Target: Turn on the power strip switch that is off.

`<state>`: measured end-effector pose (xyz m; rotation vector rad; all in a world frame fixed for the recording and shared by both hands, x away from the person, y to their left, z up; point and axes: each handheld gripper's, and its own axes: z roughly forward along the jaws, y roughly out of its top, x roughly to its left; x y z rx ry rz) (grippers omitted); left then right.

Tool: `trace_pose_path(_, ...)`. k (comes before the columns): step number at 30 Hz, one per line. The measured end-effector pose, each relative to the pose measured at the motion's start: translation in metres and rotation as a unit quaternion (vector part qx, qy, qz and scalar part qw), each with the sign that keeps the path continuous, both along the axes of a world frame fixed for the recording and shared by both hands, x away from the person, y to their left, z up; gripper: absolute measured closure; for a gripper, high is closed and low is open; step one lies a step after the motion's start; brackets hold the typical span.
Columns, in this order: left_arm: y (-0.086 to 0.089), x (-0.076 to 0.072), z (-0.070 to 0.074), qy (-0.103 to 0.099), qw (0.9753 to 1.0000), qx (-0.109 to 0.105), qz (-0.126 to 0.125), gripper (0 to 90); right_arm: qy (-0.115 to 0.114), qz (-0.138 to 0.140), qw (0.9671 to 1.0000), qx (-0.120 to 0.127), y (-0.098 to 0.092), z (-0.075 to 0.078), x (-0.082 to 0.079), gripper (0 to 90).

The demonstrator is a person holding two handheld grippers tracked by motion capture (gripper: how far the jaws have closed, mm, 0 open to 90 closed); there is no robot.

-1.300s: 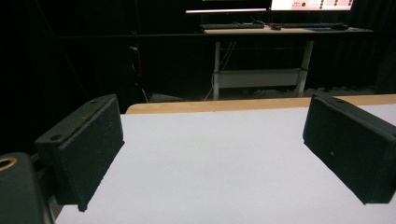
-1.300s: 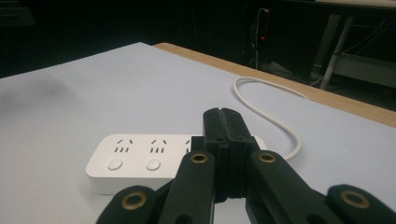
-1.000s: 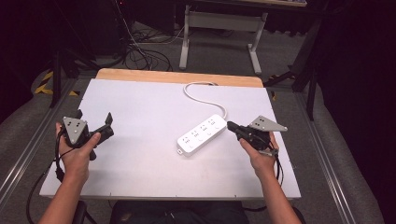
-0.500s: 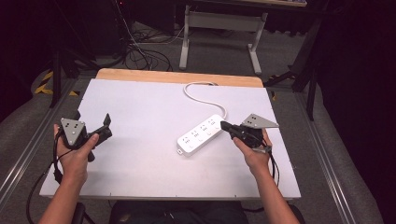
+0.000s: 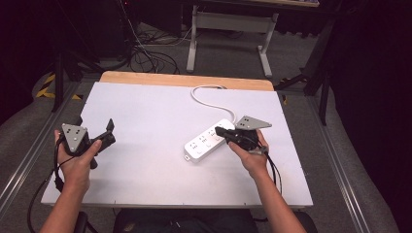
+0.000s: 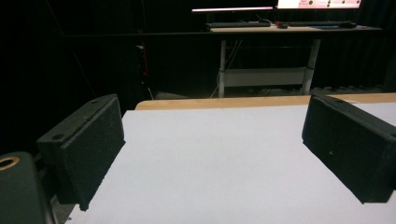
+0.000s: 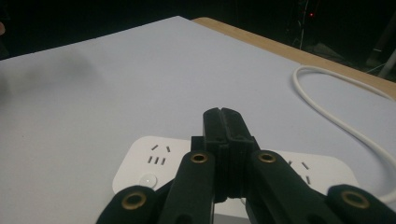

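High view first: the white table (image 5: 145, 160) is taken up mostly by a white power strip (image 5: 206, 143) lying slantwise near its middle, cord looped toward the far edge. Right gripper (image 5: 224, 132), jaws clenched empty, is held over the strip's near-right end, probably to press something. Left gripper (image 5: 108, 132) is parked wide open, well left of the strip.

High view overhead, facing forward; gripper views low, close; shared table (image 5: 145, 160).
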<state>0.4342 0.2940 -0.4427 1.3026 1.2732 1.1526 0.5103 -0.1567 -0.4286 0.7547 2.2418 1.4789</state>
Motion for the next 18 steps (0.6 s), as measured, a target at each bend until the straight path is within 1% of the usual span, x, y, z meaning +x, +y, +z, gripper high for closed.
trace_pose_path(3,0.000,0.000,0.000,0.000,1.0000,-0.002,-0.001,6.3,0.007,0.002,1.0000,-0.004,0.003,-0.002,0.002,90.0)
trace_pose_path(4,-0.001,0.000,0.000,0.000,1.0000,-0.002,-0.002,6.4,0.013,0.006,0.9998,-0.011,0.007,-0.004,0.005,90.0)
trace_pose_path(5,-0.001,0.000,0.000,0.000,1.0000,-0.002,-0.002,6.4,0.013,0.006,0.9998,-0.011,0.007,-0.004,0.005,90.0)
trace_pose_path(7,0.000,0.000,0.000,0.000,1.0000,0.000,-0.003,6.4,0.019,0.009,0.9996,-0.019,0.010,-0.007,0.006,90.0)
trace_pose_path(8,0.000,0.000,0.000,0.000,1.0000,0.000,-0.003,6.5,0.024,0.012,0.9992,-0.028,0.014,-0.010,0.007,90.0)
trace_pose_path(9,0.000,0.000,0.000,0.000,1.0000,0.000,-0.003,6.5,0.024,0.012,0.9992,-0.028,0.014,-0.010,0.007,90.0)
trace_pose_path(10,0.000,0.000,0.000,0.000,1.0000,0.000,-0.002,6.5,0.032,0.013,0.9987,-0.038,0.016,-0.012,0.008,90.0)
trace_pose_path(14,0.000,0.000,0.000,0.001,1.0000,0.000,-0.003,6.7,0.048,0.015,0.9972,-0.055,0.019,-0.017,0.010,90.0)
trace_pose_path(18,-0.001,0.000,0.000,0.003,1.0000,0.002,-0.004,6.9,0.066,0.015,0.9945,-0.080,0.022,-0.022,0.013,90.0)
